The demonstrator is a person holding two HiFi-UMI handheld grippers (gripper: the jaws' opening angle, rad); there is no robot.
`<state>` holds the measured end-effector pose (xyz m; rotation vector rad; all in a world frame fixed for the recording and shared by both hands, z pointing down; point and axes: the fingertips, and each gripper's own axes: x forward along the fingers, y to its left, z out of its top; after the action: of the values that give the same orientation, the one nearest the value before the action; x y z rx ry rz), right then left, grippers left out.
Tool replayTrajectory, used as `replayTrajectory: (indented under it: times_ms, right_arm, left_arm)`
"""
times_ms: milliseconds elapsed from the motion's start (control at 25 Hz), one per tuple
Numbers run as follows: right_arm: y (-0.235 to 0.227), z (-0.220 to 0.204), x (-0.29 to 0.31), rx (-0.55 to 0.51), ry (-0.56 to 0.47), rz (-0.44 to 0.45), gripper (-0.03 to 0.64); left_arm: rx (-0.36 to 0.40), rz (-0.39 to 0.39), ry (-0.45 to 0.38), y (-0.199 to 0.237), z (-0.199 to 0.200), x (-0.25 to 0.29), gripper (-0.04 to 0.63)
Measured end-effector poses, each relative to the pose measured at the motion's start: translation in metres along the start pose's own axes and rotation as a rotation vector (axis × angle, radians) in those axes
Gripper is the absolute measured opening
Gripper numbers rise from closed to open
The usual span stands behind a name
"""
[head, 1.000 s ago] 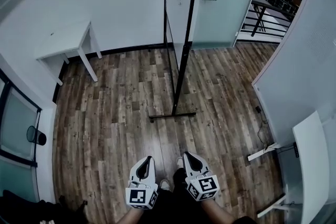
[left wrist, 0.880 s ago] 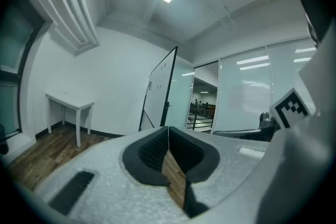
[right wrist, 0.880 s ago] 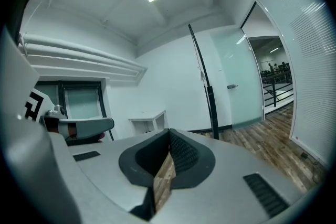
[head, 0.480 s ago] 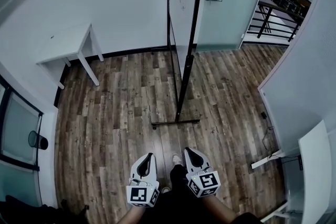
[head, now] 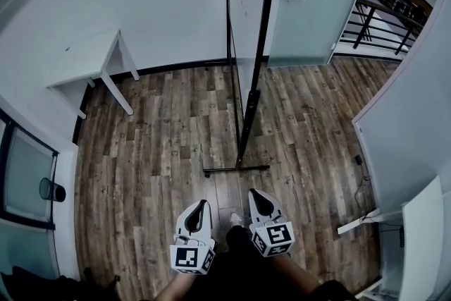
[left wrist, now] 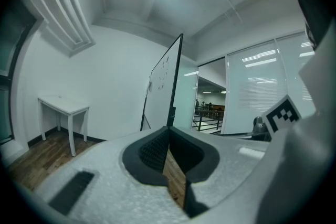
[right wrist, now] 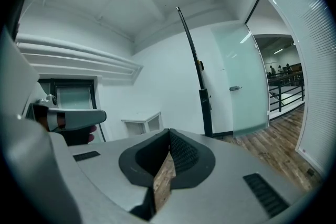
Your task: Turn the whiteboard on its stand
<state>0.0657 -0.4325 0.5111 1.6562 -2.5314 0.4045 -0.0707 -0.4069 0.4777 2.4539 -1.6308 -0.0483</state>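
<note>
I saw the whiteboard (head: 244, 3) turned edge-on to me, upright on its black stand (head: 237, 168) on the wooden floor (head: 155, 144). Both tongs were on my side of the whiteboard, near the stand's foot bar but touching nothing. The left tongs (head: 202, 204) and the right tongs (head: 253, 192) hung side by side, each pressed together with nothing between its tips. Just right of the whiteboard stood a frosted glass door (head: 310, 3).
</note>
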Motion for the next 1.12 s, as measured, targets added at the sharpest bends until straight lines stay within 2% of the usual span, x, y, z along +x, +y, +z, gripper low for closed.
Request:
replayTrajectory:
  times_ms: [640,840,1120]
  right_arm:
    - [-0.097,0.034,0.132,-0.034,-0.010,-0.046,0.017]
    - [-0.119,0.027,0.165,-0.040,0.022,-0.051,0.098]
    - [-0.147,0.020,0.215,-0.034,0.056,-0.081,0.146]
  left_arm:
    - [0.003,0.025,0.000,0.016,0.008,0.119,0.018]
    - [0.003,0.037,-0.005,0.015,0.008,0.142,0.018]
    - [0.003,0.059,0.002,0.024,0.011,0.167,0.018]
